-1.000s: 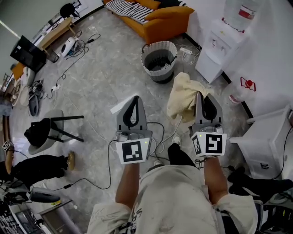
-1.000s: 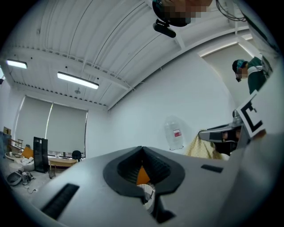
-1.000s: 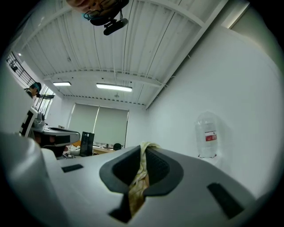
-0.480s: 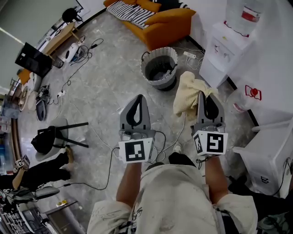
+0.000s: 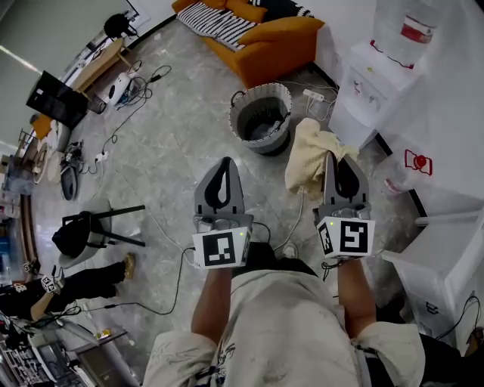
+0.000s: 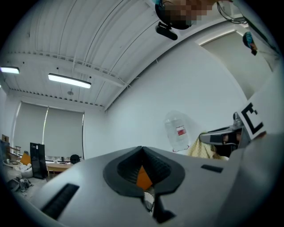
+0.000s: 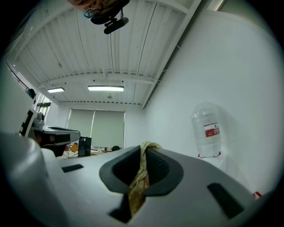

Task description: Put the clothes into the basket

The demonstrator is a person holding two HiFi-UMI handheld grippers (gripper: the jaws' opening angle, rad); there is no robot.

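The pale yellow cloth is off the floor, bunched and hanging from the tip of the right gripper. The gripper's jaws are clenched on a fold of it, and that gripper's own view shows the fabric pinched in the slot between them and trailing down. So the pick-up looks done, and the carry to the basket is the step in hand. The basket, a round grey one with a ribbed wall, stands on the stone floor ahead of the person and a little to the left of the cloth. It is near the cloth but clearly apart from it, so the cloth is not over the opening and nothing of it touches the rim. The inside of the basket is dark with something greyish low down; I cannot tell whether that is clothing already dropped in. The left gripper is held level beside the right one, its jaws closed together on nothing. What is left, as I judge it, is to bring the cloth above the basket's mouth and let go, so that it falls inside rather than draping over the edge. Beyond the basket an orange sofa carries a striped piece of fabric. That may be another garment to fetch, though I cannot be sure. A white water dispenser stands by the wall on the right.
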